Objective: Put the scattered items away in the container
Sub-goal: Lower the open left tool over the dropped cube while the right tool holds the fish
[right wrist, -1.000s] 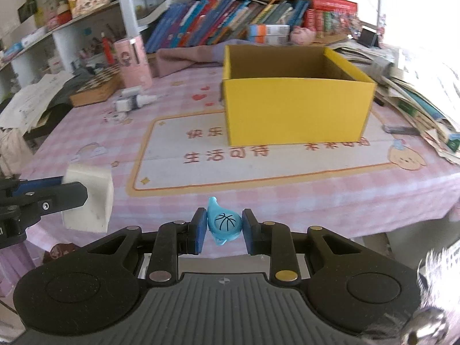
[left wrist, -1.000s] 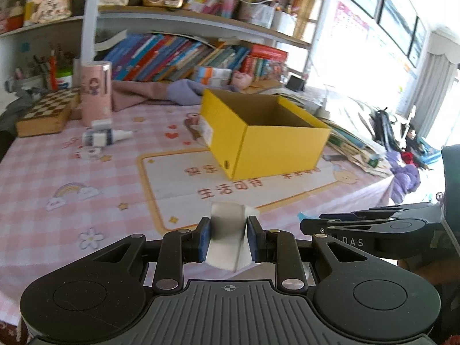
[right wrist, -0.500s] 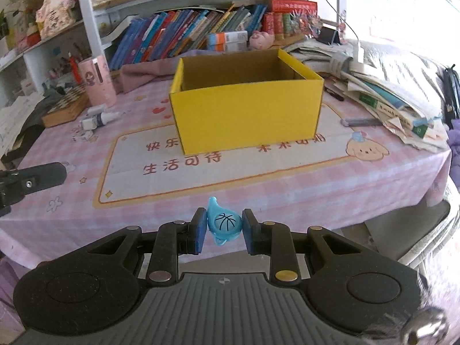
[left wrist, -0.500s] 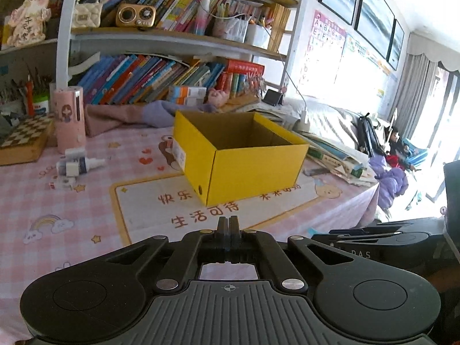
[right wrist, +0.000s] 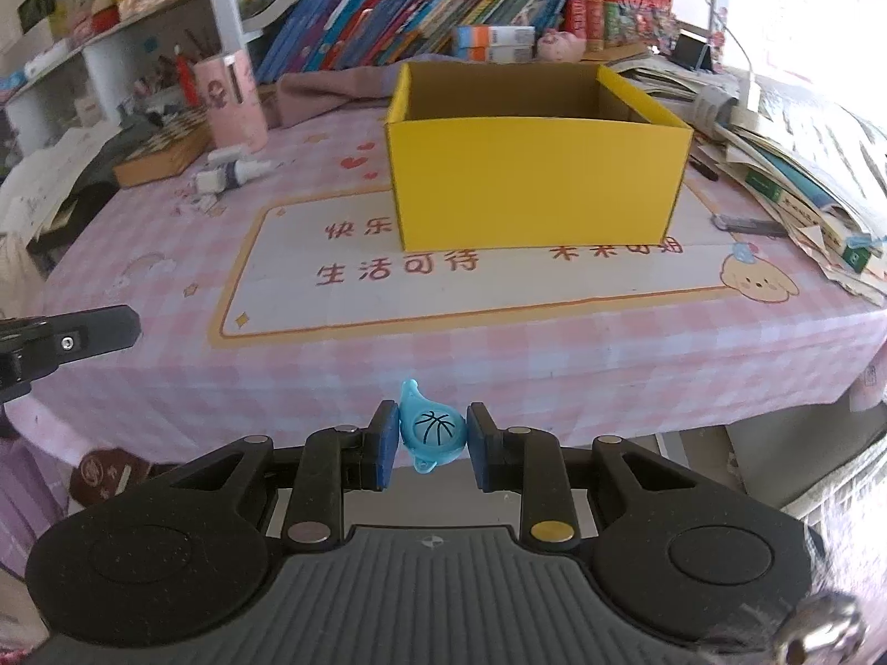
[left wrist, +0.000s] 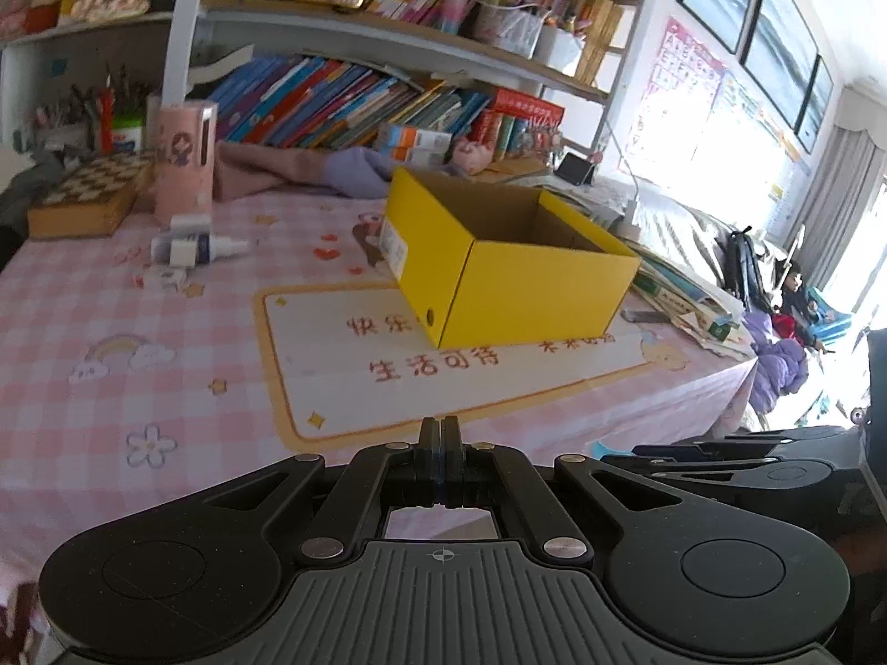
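Note:
The open yellow cardboard box (left wrist: 515, 288) stands on the pink checked tablecloth; it also shows in the right wrist view (right wrist: 535, 166). My left gripper (left wrist: 439, 432) is shut and empty, at the table's near edge. My right gripper (right wrist: 433, 432) is shut on a small blue whistle-shaped toy with a basketball mark (right wrist: 429, 429), held off the table's near edge, well short of the box. A white bottle (left wrist: 197, 246) and a small white box (left wrist: 161, 279) lie at the far left of the table.
A pink cylinder holder (left wrist: 183, 160), a chessboard box (left wrist: 91, 197) and a pink-purple cloth (left wrist: 310, 166) sit at the back. Stacked books and papers (right wrist: 798, 166) crowd the right side. Bookshelves (left wrist: 388, 55) rise behind. The left gripper's finger (right wrist: 72, 332) shows in the right wrist view.
One second ago my left gripper held a white block; it is now shut and empty, and the block is out of view. The right gripper keeps its hold on the blue toy.

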### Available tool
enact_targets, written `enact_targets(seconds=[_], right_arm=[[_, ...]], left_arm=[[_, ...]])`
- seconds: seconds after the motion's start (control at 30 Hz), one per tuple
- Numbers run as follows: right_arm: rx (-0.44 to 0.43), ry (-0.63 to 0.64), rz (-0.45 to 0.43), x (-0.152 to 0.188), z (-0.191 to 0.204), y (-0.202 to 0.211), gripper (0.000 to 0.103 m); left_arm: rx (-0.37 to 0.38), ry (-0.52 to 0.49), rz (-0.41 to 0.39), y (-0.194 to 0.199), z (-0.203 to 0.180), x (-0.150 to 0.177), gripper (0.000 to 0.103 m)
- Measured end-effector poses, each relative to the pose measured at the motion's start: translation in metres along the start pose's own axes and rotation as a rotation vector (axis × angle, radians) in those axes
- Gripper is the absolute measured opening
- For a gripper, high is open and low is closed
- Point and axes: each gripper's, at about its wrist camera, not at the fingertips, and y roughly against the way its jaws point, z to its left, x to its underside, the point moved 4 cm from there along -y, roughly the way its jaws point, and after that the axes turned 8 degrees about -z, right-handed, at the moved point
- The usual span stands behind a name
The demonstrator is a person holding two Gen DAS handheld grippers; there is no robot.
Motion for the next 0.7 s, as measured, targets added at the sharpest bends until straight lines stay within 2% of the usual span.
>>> enact_targets(seconds=[0.13, 0.37, 0.47, 0.63, 0.7], right_arm=[[-0.002, 0.038, 0.027, 0.009, 0.001, -0.001, 0.025], [0.009, 0.03, 0.092, 0.03, -0.013, -0.007, 0.025], [0.009, 0.017, 0.121, 0.038, -0.025, -0.009, 0.025], [-0.032, 0.007, 0.153, 0.052, -0.042, -0.017, 0.025], [-0.056, 0.003, 0.163, 0.058, -0.048, -0.021, 0.025]], left_arm=[[0.003, 0.021, 0.058, -0.009, -0.002, 0.014, 0.0], [0.011, 0.015, 0.164, -0.03, -0.017, 0.041, 0.0], [-0.015, -0.001, 0.204, -0.04, -0.026, 0.055, 0.0], [-0.102, -0.023, 0.281, -0.055, -0.036, 0.08, 0.014], [-0.127, -0.036, 0.309, -0.061, -0.039, 0.093, 0.027]])
